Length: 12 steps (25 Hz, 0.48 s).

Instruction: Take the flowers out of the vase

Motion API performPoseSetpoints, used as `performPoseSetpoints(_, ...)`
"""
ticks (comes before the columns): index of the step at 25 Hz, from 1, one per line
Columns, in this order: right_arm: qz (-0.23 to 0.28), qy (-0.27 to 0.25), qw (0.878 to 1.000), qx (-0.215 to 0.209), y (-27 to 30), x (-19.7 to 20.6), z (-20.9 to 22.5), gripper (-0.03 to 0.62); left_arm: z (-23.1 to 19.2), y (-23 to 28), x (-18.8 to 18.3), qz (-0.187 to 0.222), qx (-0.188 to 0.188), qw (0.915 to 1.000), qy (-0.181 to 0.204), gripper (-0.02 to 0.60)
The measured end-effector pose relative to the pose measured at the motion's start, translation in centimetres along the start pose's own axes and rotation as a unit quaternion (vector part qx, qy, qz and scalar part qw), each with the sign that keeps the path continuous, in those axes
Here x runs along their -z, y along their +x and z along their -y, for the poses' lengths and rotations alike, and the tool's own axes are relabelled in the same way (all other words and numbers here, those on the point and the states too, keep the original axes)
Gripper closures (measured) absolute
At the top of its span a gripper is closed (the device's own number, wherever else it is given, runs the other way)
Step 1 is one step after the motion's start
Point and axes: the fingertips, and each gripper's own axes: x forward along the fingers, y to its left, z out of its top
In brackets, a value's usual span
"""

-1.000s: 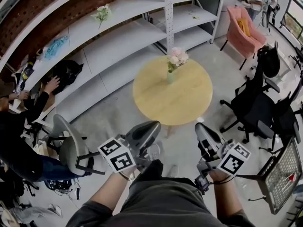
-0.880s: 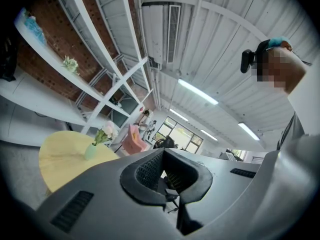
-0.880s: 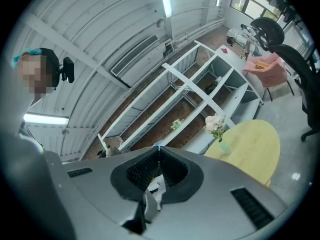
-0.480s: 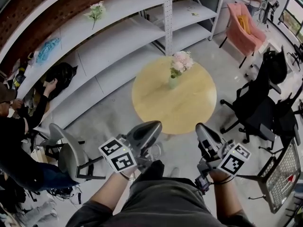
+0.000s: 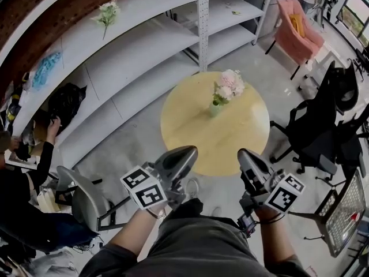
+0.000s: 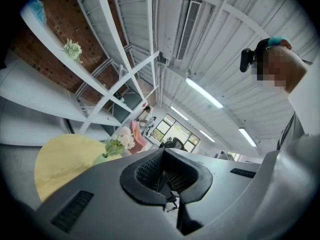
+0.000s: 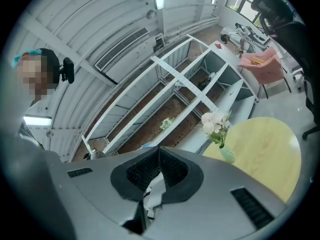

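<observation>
A pale green vase (image 5: 214, 108) with pink and white flowers (image 5: 229, 85) stands upright on a round yellow table (image 5: 230, 137), toward its far side. Both grippers are held level in front of the person's body, short of the table's near edge and well apart from the vase. My left gripper (image 5: 187, 153) is shut with nothing in it, and my right gripper (image 5: 244, 154) is shut and empty too. In the left gripper view the flowers (image 6: 125, 138) show far off past the closed tips (image 6: 163, 151). The right gripper view shows the flowers (image 7: 215, 121) and vase (image 7: 227, 155) beyond its tips (image 7: 159, 149).
Long white shelves (image 5: 144, 39) run behind the table, with another flower bunch (image 5: 106, 13) on an upper shelf. A pink armchair (image 5: 297, 30) stands at the back right, black office chairs (image 5: 323, 126) at the right, a grey chair (image 5: 86, 198) and a seated person (image 5: 29, 212) at the left.
The table and vase have drawn nearer and lower in the head view as the person walks toward them. Both grippers have kept their pose and stayed shut.
</observation>
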Motion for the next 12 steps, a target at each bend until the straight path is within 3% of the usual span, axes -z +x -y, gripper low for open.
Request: performPoseSetpoints(12, 0.011, 0.009, 0.999, 0.038, 5.5, -1.4, 2.8, 0.579, -6.0, 2.4, -3.8, -0.02, 0.019, 0.9996, -0.005, 0.572)
